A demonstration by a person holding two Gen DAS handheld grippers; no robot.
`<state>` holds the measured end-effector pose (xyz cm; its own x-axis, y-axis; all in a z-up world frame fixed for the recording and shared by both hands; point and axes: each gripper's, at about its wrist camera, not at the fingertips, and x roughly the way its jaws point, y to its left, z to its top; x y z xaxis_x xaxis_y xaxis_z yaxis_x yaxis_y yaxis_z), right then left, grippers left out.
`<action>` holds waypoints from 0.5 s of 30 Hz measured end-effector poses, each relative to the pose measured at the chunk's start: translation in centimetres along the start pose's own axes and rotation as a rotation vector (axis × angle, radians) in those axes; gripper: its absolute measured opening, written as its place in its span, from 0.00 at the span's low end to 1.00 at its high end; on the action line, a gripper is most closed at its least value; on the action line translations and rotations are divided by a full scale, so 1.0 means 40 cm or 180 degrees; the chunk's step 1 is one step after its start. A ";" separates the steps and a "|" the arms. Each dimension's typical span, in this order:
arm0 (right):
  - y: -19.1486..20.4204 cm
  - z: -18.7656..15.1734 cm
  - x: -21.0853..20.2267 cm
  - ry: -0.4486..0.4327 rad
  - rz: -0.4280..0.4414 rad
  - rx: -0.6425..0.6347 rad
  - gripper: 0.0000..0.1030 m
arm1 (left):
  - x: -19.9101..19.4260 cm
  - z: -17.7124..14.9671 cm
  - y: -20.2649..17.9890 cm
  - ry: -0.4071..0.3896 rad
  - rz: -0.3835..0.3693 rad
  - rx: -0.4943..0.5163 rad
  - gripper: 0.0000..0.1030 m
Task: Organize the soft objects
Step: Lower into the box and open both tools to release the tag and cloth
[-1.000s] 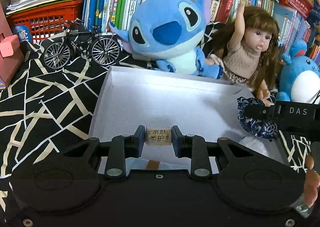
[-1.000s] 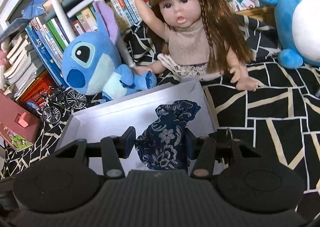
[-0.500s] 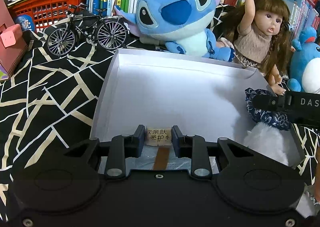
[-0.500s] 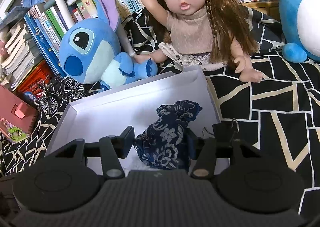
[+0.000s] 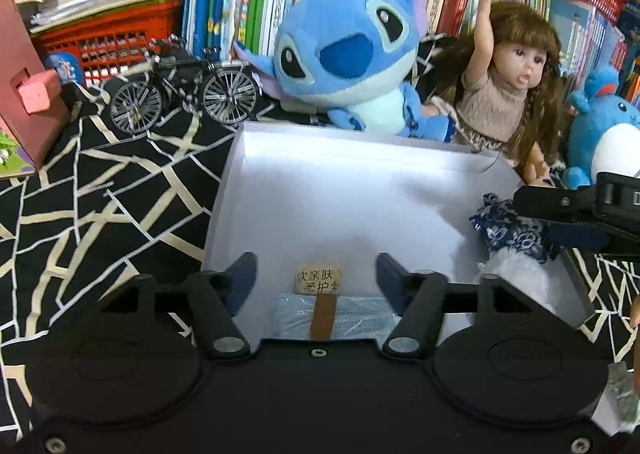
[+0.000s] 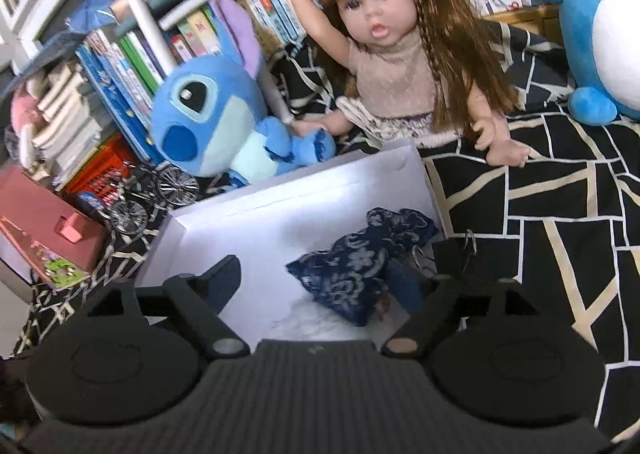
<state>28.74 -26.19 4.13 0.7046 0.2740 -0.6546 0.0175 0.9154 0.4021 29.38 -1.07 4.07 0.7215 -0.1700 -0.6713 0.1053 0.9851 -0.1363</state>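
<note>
A white open box (image 5: pixel 340 189) lies on the patterned cloth; it also shows in the right wrist view (image 6: pixel 280 209). My left gripper (image 5: pixel 316 278) is open above the box's near edge. Between its fingers lies a blue packet (image 5: pixel 332 318) with a tan printed label (image 5: pixel 319 281), resting in the box. My right gripper (image 6: pixel 316 278) is open. A dark blue floral pouch (image 6: pixel 360 266) lies in the box between its fingers, on something white and fluffy (image 5: pixel 516 278). The pouch also shows in the left wrist view (image 5: pixel 508 230).
A Stitch plush (image 5: pixel 352 57), a doll (image 5: pixel 512 85) and a blue round plush (image 5: pixel 604 133) sit behind the box. A model bicycle (image 5: pixel 184 93) and a pink box (image 5: pixel 28 93) stand at the left. Bookshelves fill the back. A black binder clip (image 6: pixel 456 250) lies by the box.
Both grippers have opened. The left let go of the labelled packet and the right let go of the floral pouch; both items now lie in the white box.
</note>
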 end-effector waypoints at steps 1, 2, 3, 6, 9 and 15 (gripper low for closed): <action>0.000 0.001 -0.008 -0.0017 0.0028 -0.0003 0.87 | -0.011 -0.002 0.000 -0.0040 0.0001 0.0004 0.76; 0.002 0.002 -0.020 -0.0044 0.0059 -0.0010 0.88 | -0.023 -0.005 -0.001 -0.0092 0.0007 0.0014 0.78; 0.004 0.002 -0.029 -0.0067 0.0079 -0.0022 0.89 | -0.031 -0.006 -0.004 -0.0120 0.0009 0.0028 0.79; 0.013 -0.003 -0.062 -0.0131 0.0151 -0.0096 0.92 | -0.059 -0.014 -0.010 -0.0170 -0.0031 0.0077 0.81; 0.021 -0.014 -0.096 -0.0202 0.0204 -0.0183 0.96 | -0.086 -0.025 -0.014 -0.0204 -0.0104 0.0072 0.82; 0.023 -0.046 -0.159 -0.0327 0.0241 -0.0319 0.99 | -0.141 -0.055 -0.016 -0.0314 -0.0168 0.0131 0.85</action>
<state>22.97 -26.52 7.47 0.7701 0.3165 -0.5539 -0.1056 0.9195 0.3786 23.73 -0.81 6.36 0.7778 -0.2200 -0.5888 0.1713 0.9755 -0.1382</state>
